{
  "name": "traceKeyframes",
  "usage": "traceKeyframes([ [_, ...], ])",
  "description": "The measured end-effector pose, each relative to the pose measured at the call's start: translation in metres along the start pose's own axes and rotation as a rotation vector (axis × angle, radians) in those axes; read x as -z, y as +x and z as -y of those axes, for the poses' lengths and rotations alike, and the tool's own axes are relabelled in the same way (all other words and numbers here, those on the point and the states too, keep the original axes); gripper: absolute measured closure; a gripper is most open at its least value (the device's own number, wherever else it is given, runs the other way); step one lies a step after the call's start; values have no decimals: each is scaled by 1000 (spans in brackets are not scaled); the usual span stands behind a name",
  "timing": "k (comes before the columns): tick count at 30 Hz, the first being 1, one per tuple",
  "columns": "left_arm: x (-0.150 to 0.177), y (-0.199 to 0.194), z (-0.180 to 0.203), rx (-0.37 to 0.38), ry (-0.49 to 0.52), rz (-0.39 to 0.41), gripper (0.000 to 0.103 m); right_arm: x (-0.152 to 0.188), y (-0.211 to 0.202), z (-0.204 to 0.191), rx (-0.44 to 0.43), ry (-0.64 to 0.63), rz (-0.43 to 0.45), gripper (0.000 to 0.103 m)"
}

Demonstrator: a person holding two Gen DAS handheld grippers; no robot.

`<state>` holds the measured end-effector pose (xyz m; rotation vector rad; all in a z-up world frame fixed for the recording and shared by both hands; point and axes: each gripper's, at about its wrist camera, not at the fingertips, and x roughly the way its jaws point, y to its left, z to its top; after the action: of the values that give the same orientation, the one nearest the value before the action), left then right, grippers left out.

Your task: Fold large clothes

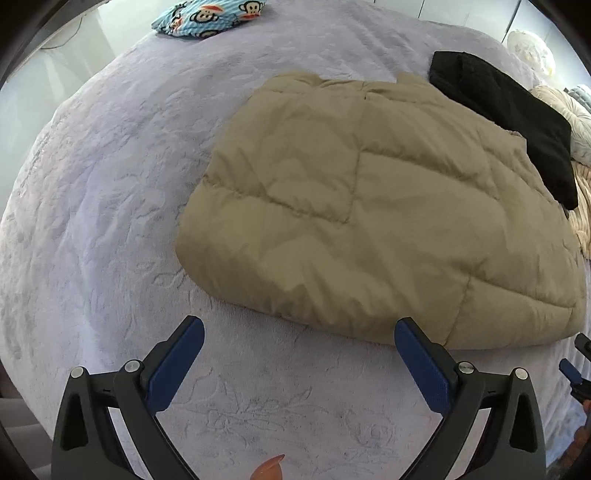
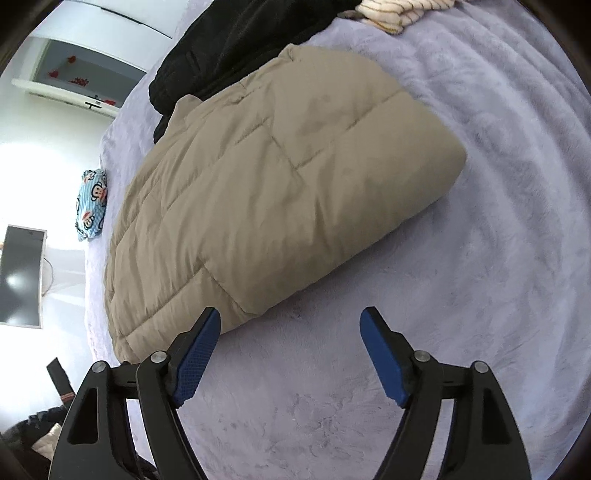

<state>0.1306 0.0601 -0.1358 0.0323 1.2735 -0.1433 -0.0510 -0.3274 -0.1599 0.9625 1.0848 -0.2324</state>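
The beige quilted jacket (image 1: 369, 210) is laid on the lilac bed cover (image 1: 110, 221) as a thick, roughly rectangular bundle, with its rounded folded edge turned toward both grippers. It is probably placed so because the open middle of the bed gives flat room for a large garment. A black garment (image 1: 517, 122) is seen at its far side, touching or partly overlapping its edge, and cream knitted clothes (image 2: 402, 11) lie beyond; these are likely kept aside as other pieces of the pile. A monkey-print pillow (image 1: 207, 16) is left well apart near the bed's far end.

The left gripper (image 1: 299, 332) is held wide, nothing between its blue pads, just before the near edge of the jacket. The right gripper (image 2: 291, 325) is also spread, empty, with its left pad close beside the jacket's lower edge. Both are pointed steeply down at the cover, which suggests that the fold is judged as released and not gripped
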Motion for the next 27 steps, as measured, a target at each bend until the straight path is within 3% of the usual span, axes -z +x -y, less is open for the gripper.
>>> traceKeyframes([
  [4,3,-2,0,17,-14,-5,0,-1,4,-4,-25,21,3,0],
  [16,0,9,-8,56,-61,-46,0,-12,18,2,-107,97,-29,0],
  [19,1,13,-17,150,-115,-68,0,-16,17,13,-125,146,-28,0],
  [23,1,9,-32,349,-241,-36,0,-20,16,24,-183,188,-27,0],
  [27,-5,13,-43,434,-345,-6,0,-26,19,30,-255,256,-13,0],
])
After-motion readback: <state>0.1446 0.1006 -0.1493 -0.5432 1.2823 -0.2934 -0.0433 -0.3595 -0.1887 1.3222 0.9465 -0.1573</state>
